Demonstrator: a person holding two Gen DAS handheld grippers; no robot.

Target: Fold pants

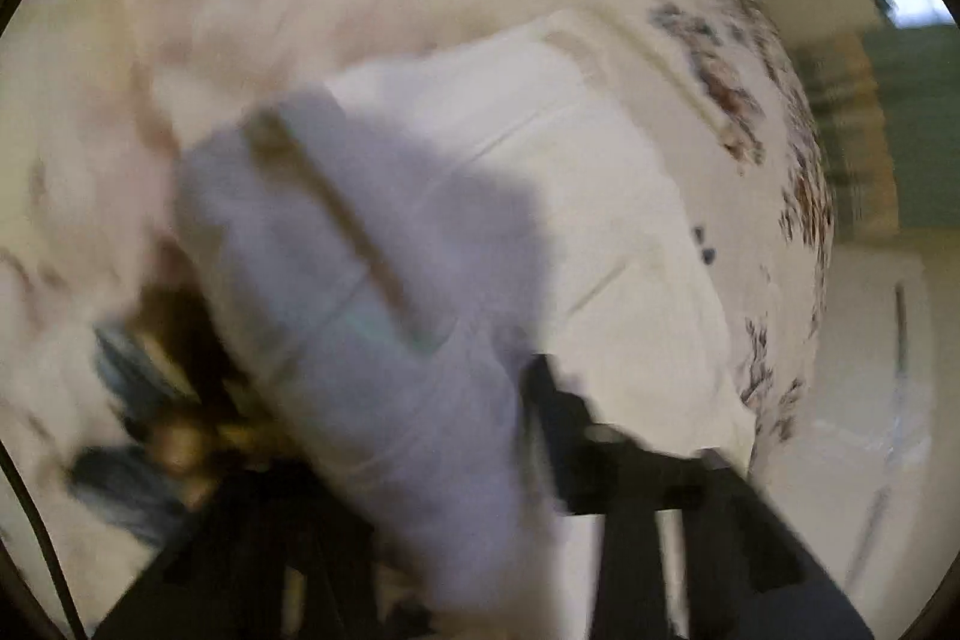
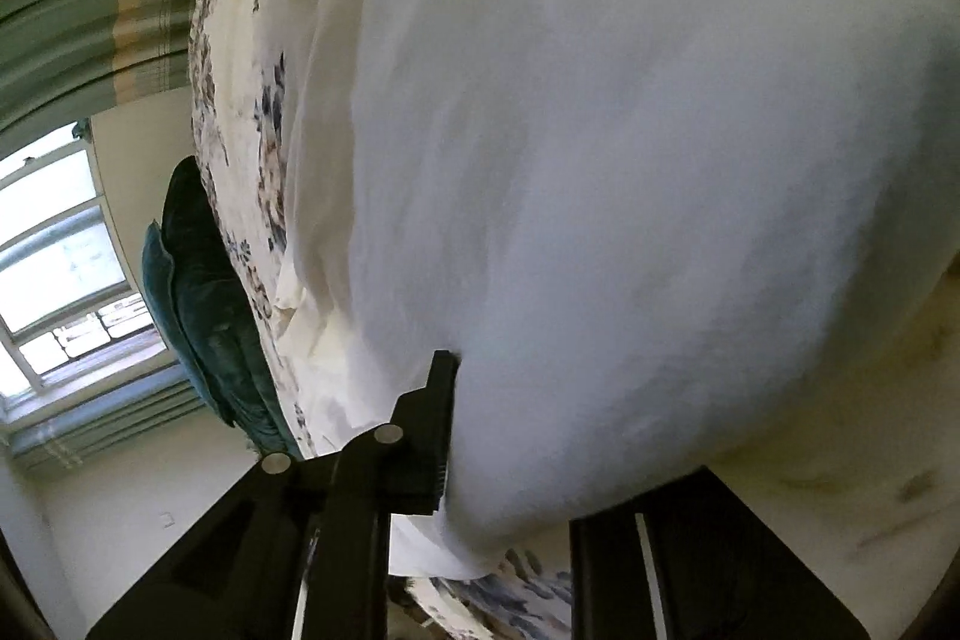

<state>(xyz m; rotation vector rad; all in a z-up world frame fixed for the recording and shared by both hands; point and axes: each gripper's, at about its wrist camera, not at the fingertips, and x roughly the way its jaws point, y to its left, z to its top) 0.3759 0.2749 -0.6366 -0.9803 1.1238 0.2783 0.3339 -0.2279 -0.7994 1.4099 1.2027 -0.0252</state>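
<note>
White pants (image 1: 528,196) lying on floral bedsheet (image 1: 774,148), part-folded at centre | left gripper (image 1: 456,430) clamped on raised pale fabric, 6 o'clock | right gripper (image 2: 510,400) likewise pinching cloth (image 2: 600,160) | judged: fold mid-way, laying down and smoothing left.

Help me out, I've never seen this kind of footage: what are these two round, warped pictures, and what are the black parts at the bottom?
Each picture comes from a wide-angle camera on a hand-held gripper, looking along its two black fingers. In the left view, the left gripper has white pants bunched between its fingers; blur hides the actual contact. In the right view, the right gripper is shut on the same pants, one finger pressed against the cloth. Underneath lies a flowered bedsheet, with a dark teal cushion at its edge.
</note>
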